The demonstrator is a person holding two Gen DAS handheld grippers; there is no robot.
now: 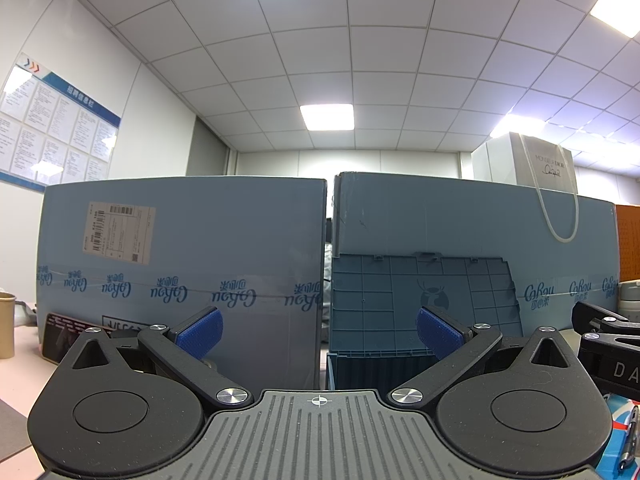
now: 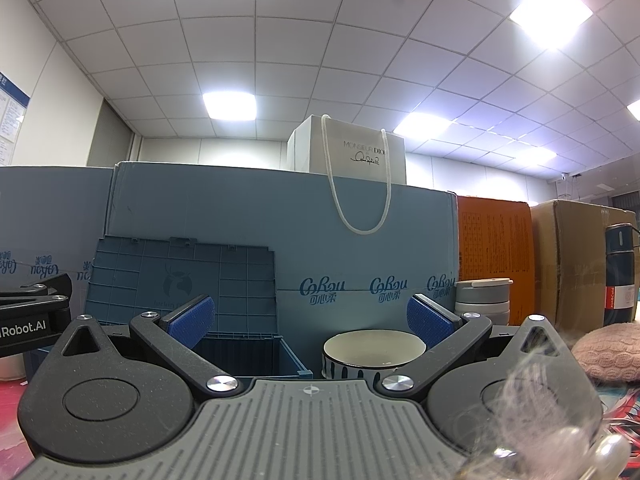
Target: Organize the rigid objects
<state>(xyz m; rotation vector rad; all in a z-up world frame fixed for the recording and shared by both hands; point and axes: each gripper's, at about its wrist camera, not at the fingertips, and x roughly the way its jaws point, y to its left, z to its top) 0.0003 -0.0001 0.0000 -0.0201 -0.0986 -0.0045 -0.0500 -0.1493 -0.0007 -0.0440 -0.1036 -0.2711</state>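
A blue plastic storage box with its lid raised point(image 2: 182, 280) stands ahead of both grippers; it also shows in the left wrist view point(image 1: 420, 300). A white bowl with a dark striped side point(image 2: 372, 354) sits just right of the box, in front of my right gripper point(image 2: 310, 316), which is open and empty. My left gripper point(image 1: 319, 330) is open and empty, low over the table, facing the box. The right gripper's body point(image 1: 608, 344) shows at the right edge of the left wrist view.
Tall blue cartons point(image 1: 180, 264) wall off the back, with a white gift bag point(image 2: 360, 156) on top. A grey collapsible cup point(image 2: 482, 300), orange box point(image 2: 496, 256), brown carton point(image 2: 576, 264), dark bottle point(image 2: 620, 272) and pink knit item point(image 2: 608, 352) stand right. A beige cup point(image 1: 6, 326) and phone point(image 1: 68, 332) lie left.
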